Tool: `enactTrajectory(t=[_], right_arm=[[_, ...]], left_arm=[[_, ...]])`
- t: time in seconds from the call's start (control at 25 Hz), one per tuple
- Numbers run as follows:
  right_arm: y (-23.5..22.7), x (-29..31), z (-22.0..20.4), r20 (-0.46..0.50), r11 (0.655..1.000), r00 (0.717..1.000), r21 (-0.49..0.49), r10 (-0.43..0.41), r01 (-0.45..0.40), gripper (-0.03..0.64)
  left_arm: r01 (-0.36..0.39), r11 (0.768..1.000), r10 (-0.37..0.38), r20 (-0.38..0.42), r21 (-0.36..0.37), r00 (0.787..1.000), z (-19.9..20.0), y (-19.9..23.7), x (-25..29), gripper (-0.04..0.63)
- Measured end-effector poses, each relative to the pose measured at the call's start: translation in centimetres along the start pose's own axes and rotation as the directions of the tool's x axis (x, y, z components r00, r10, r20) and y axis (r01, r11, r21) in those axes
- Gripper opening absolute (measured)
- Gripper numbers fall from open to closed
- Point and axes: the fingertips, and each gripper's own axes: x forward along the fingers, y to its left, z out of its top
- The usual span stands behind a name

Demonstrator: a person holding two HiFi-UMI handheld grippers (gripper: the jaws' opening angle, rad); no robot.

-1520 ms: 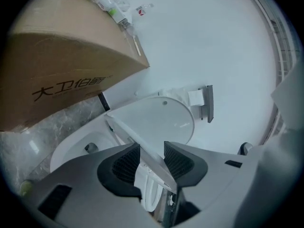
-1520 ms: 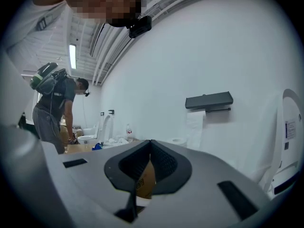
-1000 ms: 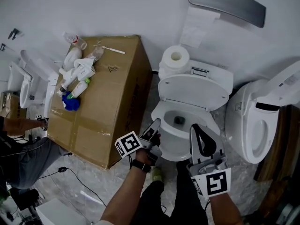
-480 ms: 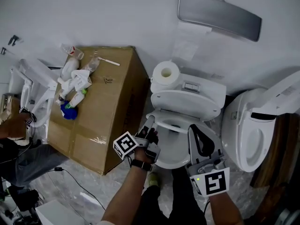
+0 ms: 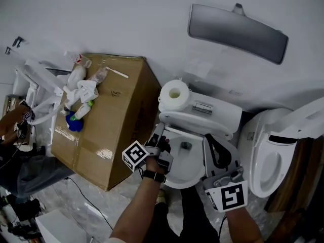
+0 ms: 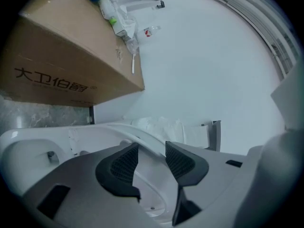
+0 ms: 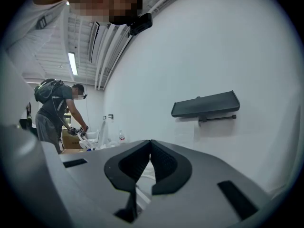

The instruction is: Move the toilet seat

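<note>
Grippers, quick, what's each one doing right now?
Left gripper: open, jaws just opened; toilet rim between them, ungripped.
Right gripper: shut, empty.

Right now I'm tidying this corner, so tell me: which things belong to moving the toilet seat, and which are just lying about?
Job: toilet seat, toilet bowl.
Lying about: cardboard box, bottles on the box, toilet paper roll, grey wall shelf, second toilet at the right.

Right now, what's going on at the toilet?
A person holds a gripper in each hand over the toilet, whose lid is raised. The left gripper has just been opening its fingers; the white rim shows in the gap, ungripped. The right gripper is shut and empty.
</note>
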Motion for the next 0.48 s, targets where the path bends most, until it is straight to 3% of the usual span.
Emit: enactTrajectory(t=[0.28, 0.48], right_arm=[[-2.3, 1.7, 0.1, -0.002, 0.999, 0.999, 0.01, 0.032, -0.032, 0.015], [-3.7, 2.7, 0.0, -0.008, 0.999, 0.999, 0.016, 0.044, -0.044, 0.015]], left_arm=[[-0.022, 1.0, 0.022, 0.053, -0.005, 0.998, 0.4, -0.4, 2.1, 0.176], [0.008, 1.0, -0.005, 0.079, -0.03, 0.997, 0.5, -0.9, 3.3, 0.176]])
